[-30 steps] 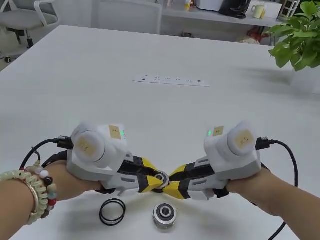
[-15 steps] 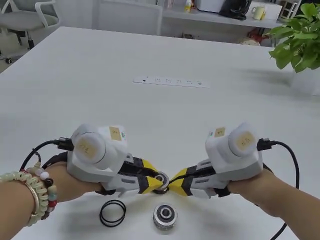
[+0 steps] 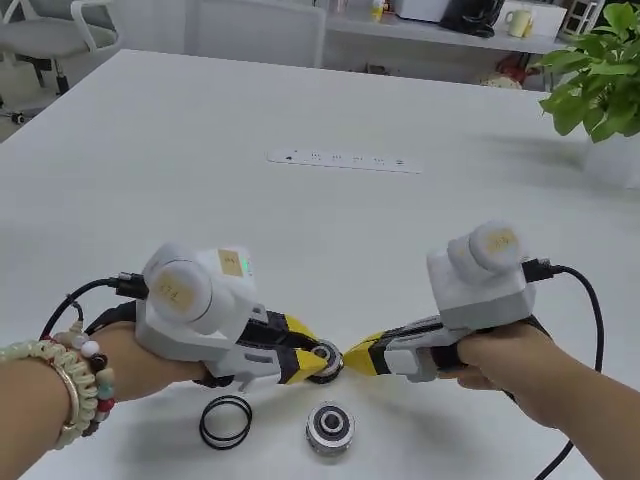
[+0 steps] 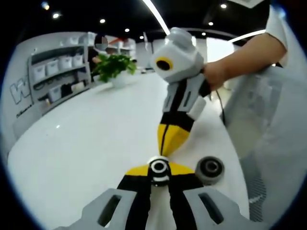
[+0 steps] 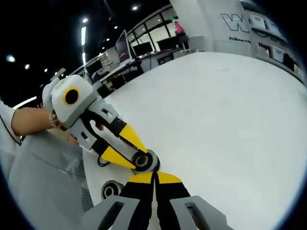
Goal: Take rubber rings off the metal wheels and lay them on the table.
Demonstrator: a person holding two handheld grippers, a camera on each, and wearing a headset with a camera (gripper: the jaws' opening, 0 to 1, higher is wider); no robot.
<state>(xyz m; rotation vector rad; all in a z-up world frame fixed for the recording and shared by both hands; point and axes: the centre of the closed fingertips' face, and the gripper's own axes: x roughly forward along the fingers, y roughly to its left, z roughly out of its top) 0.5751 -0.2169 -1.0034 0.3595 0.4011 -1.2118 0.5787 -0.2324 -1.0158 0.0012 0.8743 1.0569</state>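
Note:
My left gripper (image 3: 314,363) is shut on a small metal wheel (image 3: 326,357), held just above the white table (image 3: 300,230). In the left gripper view the wheel (image 4: 159,167) sits between the yellow tips. My right gripper (image 3: 352,359) is shut, tips against the wheel's rim; whether it pinches a rubber ring I cannot tell. In the right gripper view its tips (image 5: 154,176) meet the held wheel (image 5: 145,161). A second wheel (image 3: 329,427) stands on the table below. Black rubber rings (image 3: 226,422) lie to its left.
A white power strip (image 3: 345,160) lies mid-table and a potted plant (image 3: 600,75) stands at the far right. Black cables trail from both grippers (image 3: 585,320). An office chair (image 3: 50,40) stands beyond the table's far left corner.
My right gripper has rolled, so its white housing now stands higher and further right; its tips stay at the held wheel. The left gripper and the things on the table have not moved.

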